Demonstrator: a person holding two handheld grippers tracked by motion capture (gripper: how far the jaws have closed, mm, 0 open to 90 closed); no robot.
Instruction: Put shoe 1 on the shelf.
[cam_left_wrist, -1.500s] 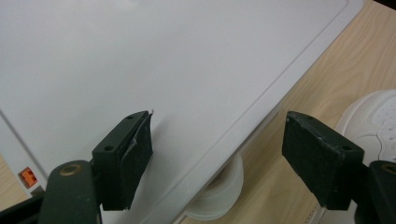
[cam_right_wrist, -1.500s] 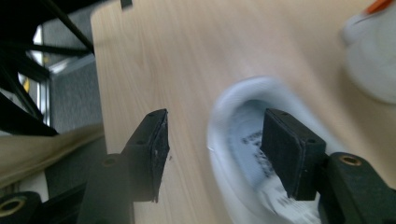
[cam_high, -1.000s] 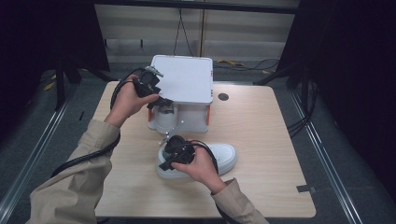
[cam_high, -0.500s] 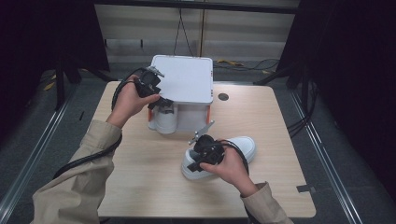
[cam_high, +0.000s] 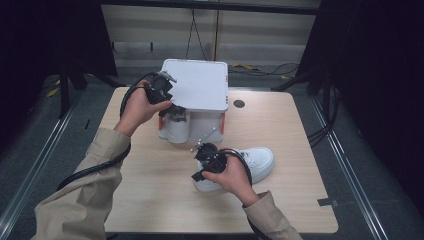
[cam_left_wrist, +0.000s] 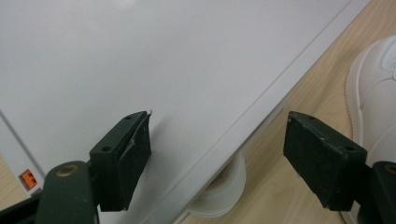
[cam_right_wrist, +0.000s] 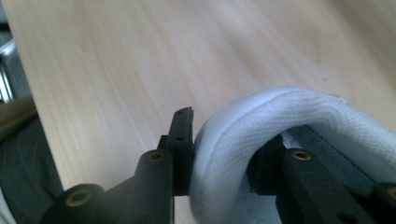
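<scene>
— What's going on with the sneaker (cam_high: 252, 162)?

— I'm pinching its padded heel collar in my right claw (cam_right_wrist: 217, 158), and I've been sliding it rightward across the tabletop (cam_high: 300, 130), out in front of the white box (cam_high: 197, 85).

— And the left claw (cam_left_wrist: 217, 158)?

— It's gaping wide, holding nothing, hovering over the box's lid beside the second shoe (cam_high: 176, 127). Looks like shoe-packing to me.

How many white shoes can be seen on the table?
2: one shoe held at its collar by the right gripper; another stands under the white box. More may be hidden.
</scene>
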